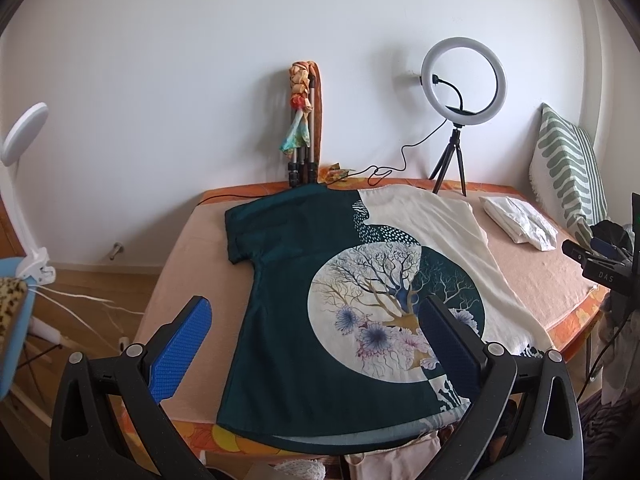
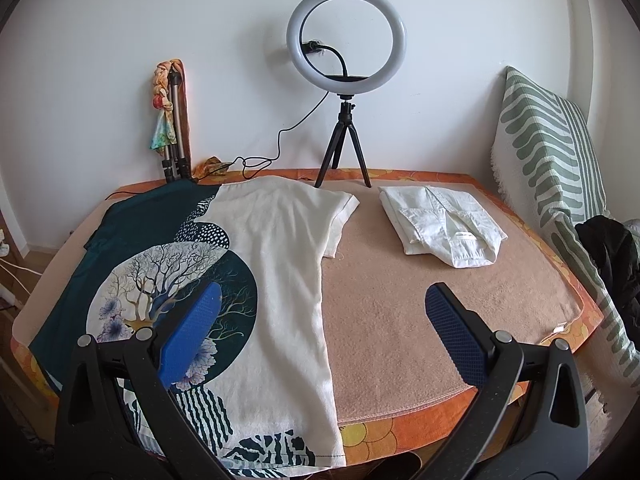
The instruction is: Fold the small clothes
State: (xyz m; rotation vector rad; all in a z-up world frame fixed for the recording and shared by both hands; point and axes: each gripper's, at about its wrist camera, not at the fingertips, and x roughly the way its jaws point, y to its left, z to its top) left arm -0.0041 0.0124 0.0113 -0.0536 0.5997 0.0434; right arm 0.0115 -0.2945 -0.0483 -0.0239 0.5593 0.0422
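Note:
A T-shirt point(image 1: 288, 304), dark green on one half and cream on the other with a round tree print, lies flat and spread out on the peach-covered table point(image 1: 532, 272). It also shows in the right wrist view point(image 2: 280, 248). My left gripper point(image 1: 316, 320) is open and empty, held above the shirt's lower part. My right gripper point(image 2: 324, 304) is open and empty, above the shirt's cream right edge. A folded white garment point(image 2: 440, 228) lies at the back right; it also shows in the left wrist view point(image 1: 520, 224).
A ring light on a small tripod point(image 2: 346, 80) stands at the table's back edge, its cable trailing left. A folded tripod with a colourful scarf point(image 2: 170, 128) leans on the wall. A striped cushion point(image 2: 548, 168) stands right. A clip lamp point(image 1: 24, 152) is far left.

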